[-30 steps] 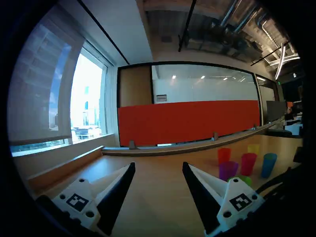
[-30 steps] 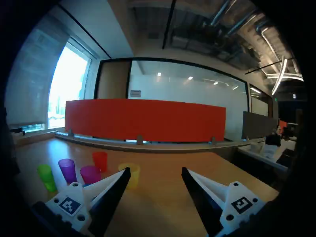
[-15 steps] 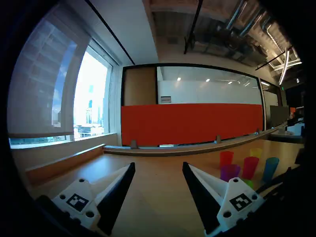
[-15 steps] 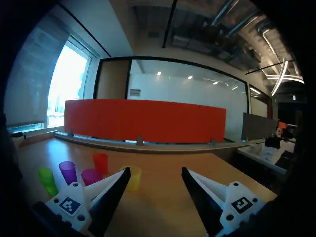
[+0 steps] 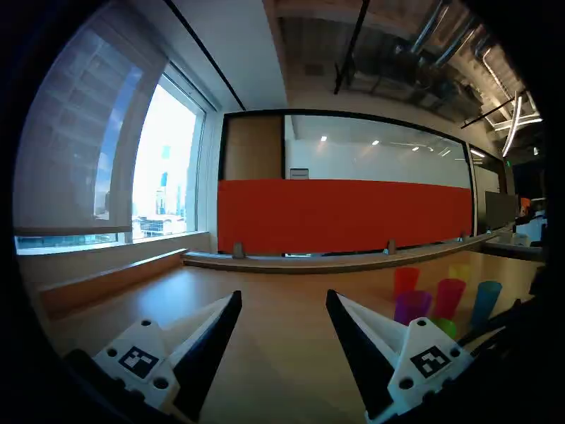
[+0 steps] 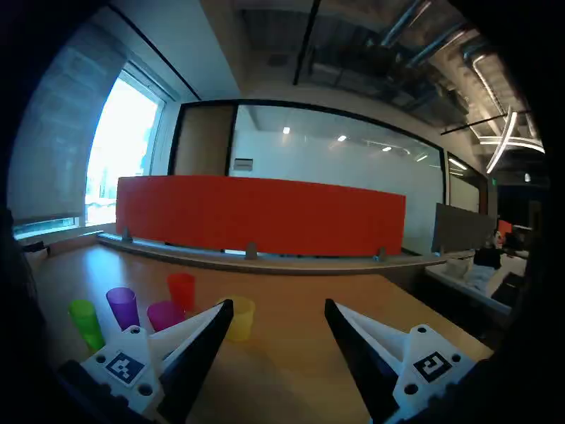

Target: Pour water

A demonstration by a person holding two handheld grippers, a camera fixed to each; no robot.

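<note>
Cups (image 6: 122,305) left of right tool (image 6: 277,304)

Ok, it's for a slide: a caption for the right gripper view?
Open tongs over a wooden table, coloured cups at left, red partition behind.

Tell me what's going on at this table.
A person holds two grippers low above a light wooden table. The left gripper and right gripper are both open and grip nothing. A cluster of small coloured plastic cups stands on the table ahead of them, untouched. No pouring has begun yet.
</note>
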